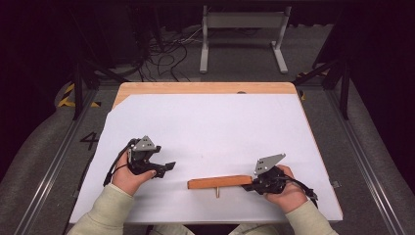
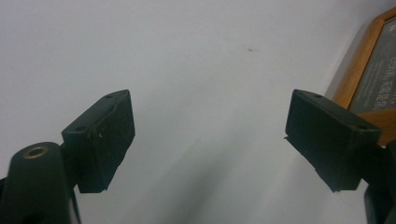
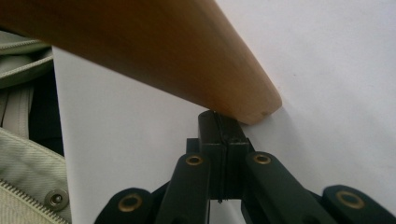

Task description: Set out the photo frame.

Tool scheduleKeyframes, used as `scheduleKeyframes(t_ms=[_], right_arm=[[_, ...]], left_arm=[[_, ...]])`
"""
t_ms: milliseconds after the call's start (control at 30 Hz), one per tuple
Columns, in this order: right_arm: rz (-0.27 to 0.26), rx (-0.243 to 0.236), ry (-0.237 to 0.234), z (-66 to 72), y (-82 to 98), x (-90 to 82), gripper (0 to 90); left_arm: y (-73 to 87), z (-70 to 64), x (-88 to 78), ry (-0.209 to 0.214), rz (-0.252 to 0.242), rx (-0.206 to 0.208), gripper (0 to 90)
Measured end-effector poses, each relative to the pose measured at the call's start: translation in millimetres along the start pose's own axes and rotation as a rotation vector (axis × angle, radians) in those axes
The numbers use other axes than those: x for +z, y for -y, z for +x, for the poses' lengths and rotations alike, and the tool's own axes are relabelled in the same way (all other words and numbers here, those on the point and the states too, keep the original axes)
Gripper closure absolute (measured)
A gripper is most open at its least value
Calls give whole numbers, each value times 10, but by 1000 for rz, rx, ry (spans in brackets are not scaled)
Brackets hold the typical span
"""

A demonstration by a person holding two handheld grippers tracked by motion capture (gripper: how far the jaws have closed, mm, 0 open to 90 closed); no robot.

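Wooden frame (image 1: 220, 182) lies near the front edge of the desk (image 1: 220, 122), on its white sheet, edge-on in the high view as a long brown bar with a small peg (image 1: 216, 192) sticking out of its near side. In the left gripper view a corner shows with a dark panel inside the wood, so likely a small framed board. Right gripper (image 1: 258, 184) sits at the frame's right end; in the right gripper view its jaws are fully together, pad to pad, nothing between them, tips tucked just under the rounded wooden end (image 3: 252, 105). So it's a pry or nudge, not a grip. Risk one: the shut tips skid along the rounded edge and the frame scoots left or spins on the smooth sheet instead of lifting. Risk two: it lifts on a single contact point, then rolls off and drops flat. Risk three: the peg catches or bends if the frame tips toward the person. Left gripper (image 1: 164, 169) is well apart from the frame's left end, jaws wide and holding nothing, so nothing backstops that end. Front desk edge is near; a hard shove could push the frame off it.
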State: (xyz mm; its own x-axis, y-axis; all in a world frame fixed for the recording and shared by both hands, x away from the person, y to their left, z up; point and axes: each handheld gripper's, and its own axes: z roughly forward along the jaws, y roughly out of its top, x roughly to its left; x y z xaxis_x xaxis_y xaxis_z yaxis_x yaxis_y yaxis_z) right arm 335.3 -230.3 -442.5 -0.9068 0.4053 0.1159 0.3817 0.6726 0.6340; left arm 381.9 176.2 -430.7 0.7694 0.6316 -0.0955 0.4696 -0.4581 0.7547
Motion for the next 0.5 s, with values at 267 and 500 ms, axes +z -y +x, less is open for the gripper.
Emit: scheduleKeyframes(t_ms=[267,500], right_arm=[[-12,43,36,-91,-25,39,900],[-36,82,65,-214,-61,36,900]], left_arm=[[13,-11,10,3,8,-4,162],[50,-19,12,19,23,-16,187]])
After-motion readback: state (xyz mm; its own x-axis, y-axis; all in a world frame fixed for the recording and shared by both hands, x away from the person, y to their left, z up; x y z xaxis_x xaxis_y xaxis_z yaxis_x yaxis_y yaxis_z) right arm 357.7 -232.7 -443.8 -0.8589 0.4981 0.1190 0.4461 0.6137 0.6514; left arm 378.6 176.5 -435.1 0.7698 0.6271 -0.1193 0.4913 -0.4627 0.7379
